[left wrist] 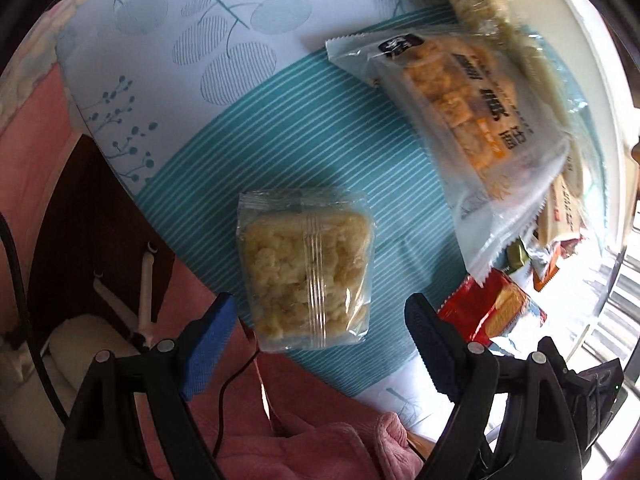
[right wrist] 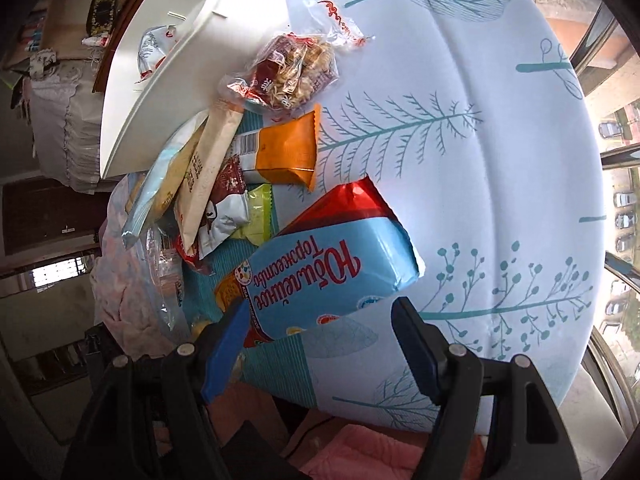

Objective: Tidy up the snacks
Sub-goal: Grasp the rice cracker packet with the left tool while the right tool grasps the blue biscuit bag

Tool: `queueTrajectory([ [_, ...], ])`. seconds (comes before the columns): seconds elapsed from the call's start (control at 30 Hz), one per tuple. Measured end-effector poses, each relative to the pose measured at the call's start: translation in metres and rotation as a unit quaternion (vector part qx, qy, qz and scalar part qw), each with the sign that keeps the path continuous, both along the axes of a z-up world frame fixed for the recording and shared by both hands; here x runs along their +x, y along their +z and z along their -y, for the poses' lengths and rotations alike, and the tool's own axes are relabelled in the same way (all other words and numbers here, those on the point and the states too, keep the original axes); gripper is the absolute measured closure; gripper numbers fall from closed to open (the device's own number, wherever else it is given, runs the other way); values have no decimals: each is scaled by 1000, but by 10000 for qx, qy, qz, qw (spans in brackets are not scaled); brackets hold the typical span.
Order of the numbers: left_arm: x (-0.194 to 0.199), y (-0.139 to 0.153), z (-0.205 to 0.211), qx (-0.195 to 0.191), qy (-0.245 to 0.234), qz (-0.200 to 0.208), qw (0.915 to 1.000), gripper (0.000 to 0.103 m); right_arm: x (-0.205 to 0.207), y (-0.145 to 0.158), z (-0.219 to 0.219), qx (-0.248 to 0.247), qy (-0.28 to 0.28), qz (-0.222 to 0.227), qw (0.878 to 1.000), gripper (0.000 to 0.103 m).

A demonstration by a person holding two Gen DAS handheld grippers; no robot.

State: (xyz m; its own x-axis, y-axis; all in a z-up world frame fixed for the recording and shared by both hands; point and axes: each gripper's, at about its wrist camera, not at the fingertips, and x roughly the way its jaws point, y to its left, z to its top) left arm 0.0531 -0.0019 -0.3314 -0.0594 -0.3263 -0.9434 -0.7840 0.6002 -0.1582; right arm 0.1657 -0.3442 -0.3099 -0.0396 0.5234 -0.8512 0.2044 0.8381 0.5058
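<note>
A clear-wrapped puffed rice cake (left wrist: 306, 268) lies flat on the teal-striped part of the tablecloth (left wrist: 280, 140), close to the table's near edge and apart from the other snacks. It is seen straight ahead of the left gripper (left wrist: 320, 320), its near end just reaching in between the fingertips, and its long axis runs roughly along the fingers' line of approach, so its shorter width is presented across the opening. The left jaws are held wide apart, wider than the cake, and nothing is gripped.

Further out, a larger clear packet of orange crackers (left wrist: 460, 120) lies tilted beyond the cake toward the right, and a red biscuit pack (left wrist: 492, 312) is seen just beside the right-hand finger.

In the right wrist view, a blue and red biscuit pack (right wrist: 332, 268) lies diagonally ahead of the right gripper (right wrist: 320, 336), its lower end just above the open, empty fingers. Behind it a pile of mixed snack packets (right wrist: 224, 184) is heaped against a white tray (right wrist: 160, 92).

The rice cake is judged nearer the left gripper; a short forward advance and a closing across its width would be called for.
</note>
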Motion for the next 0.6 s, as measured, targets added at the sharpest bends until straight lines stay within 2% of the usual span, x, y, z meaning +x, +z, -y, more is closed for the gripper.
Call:
queueTrajectory([
  [0.27,22,-15,12,58,-52,-264,9996,20,12,-20,-2,129,-246,-491,9984,30],
  [0.47,32,-23,9,58,-35,-496,9987,27,16,-33,-4,32,-371,-762,9964,29],
  [0.6,33,-26,5,85,24,-614,9981,35,20,-34,-6,-32,-373,-763,9964,25],
])
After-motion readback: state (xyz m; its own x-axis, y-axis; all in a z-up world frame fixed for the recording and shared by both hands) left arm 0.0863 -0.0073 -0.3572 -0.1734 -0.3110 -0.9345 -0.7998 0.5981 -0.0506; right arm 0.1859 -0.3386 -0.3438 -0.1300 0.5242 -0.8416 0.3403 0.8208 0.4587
